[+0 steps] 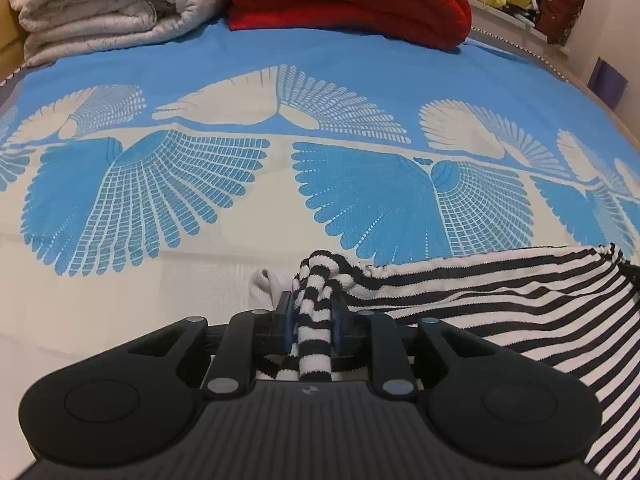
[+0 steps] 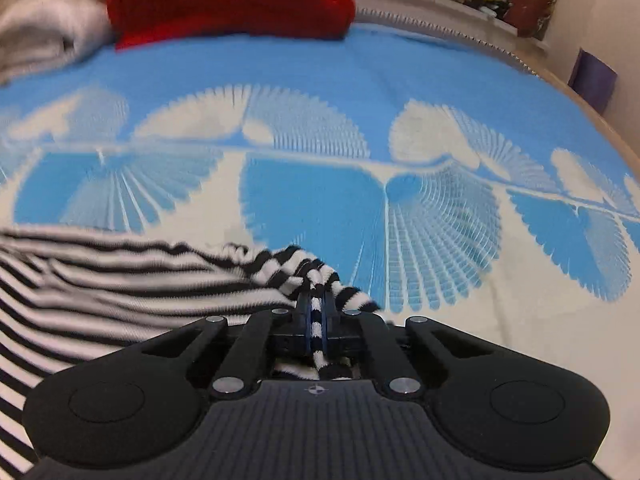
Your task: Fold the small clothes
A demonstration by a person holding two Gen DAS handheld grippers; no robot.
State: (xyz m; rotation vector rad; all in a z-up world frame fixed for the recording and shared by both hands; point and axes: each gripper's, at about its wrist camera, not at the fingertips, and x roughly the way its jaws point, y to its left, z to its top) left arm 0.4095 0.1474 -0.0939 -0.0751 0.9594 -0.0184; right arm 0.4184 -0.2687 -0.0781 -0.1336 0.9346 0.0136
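At the far left of the bed [image 1: 120, 288], beyond the work area, a folded white quilt [image 1: 108, 0] sits beside a red blanket [image 1: 344, 0], both well apart from the garment and probably just stored there, leaving the near part of the bedspread free for folding. The left gripper [image 1: 314, 312] has its jaws clamped on a bunched corner of the striped garment [image 1: 500, 304], the black-and-white cloth gathered into a thick roll between the blue pads, which is likely why the jaws stand a little apart rather than fully together. From that corner the garment stretches away to the right, lying partly flat on the bedspread. At its other end the right gripper [image 2: 316, 316] has its jaws pressed nearly together on a thinner pinch of the same striped edge, with the cloth trailing off to its left. Holding two corners at once looks like the start of a fold, so the edge can be lifted and carried over evenly. Both grippers point steeply down toward the bed, low over the cloth, roughly level with one another.
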